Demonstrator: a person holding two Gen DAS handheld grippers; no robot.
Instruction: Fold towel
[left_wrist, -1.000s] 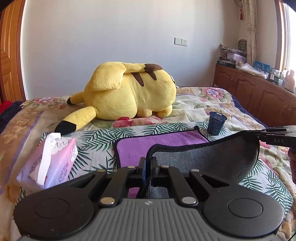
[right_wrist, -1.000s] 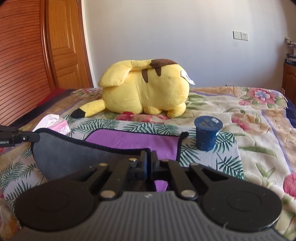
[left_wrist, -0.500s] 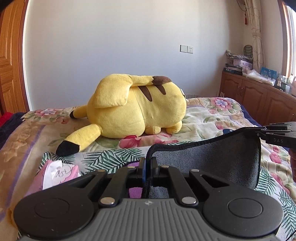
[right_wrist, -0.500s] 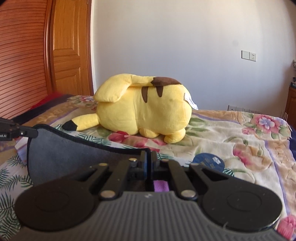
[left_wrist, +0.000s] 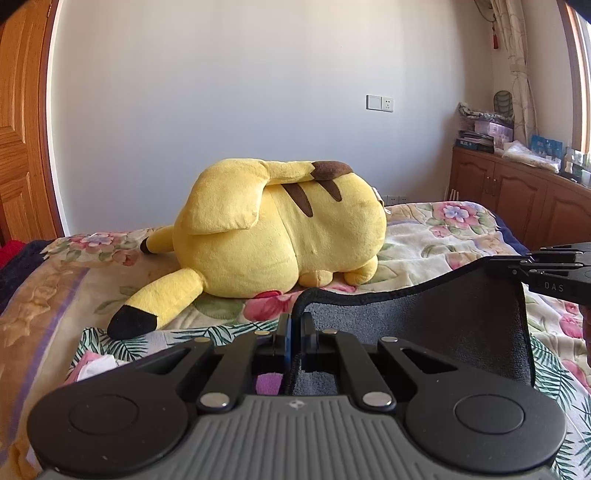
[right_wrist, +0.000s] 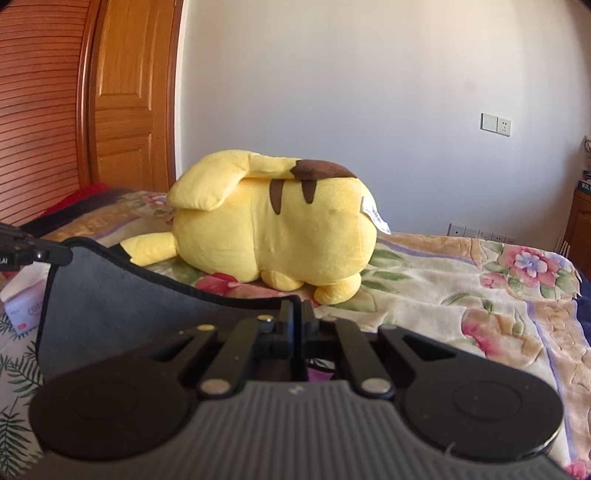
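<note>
Left tongs (left_wrist: 294, 325) pressed together on a bound corner of the towel (left_wrist: 424, 321), lower centre of the left wrist frame. Right tongs (right_wrist: 297, 314) likewise pinching the other corner, lower centre of the right wrist frame. Towel lifted off the bed (right_wrist: 461, 280), hanging as a grey sheet between both grips, top edge sagging in a curve mid-span; purple face just visible below each pinch. Looks light, soft, fully limp: no stiffness, follows the grips, droops wherever unsupported. Plush pile probably grippy, slip unlikely; black piped hem the firmest place to hold. Best hold: corners at the hem, as now, spread apart enough to keep the edge taut. Yellow plush toy (left_wrist: 280, 229) at frame centre, beyond the towel, apart from it.
</note>
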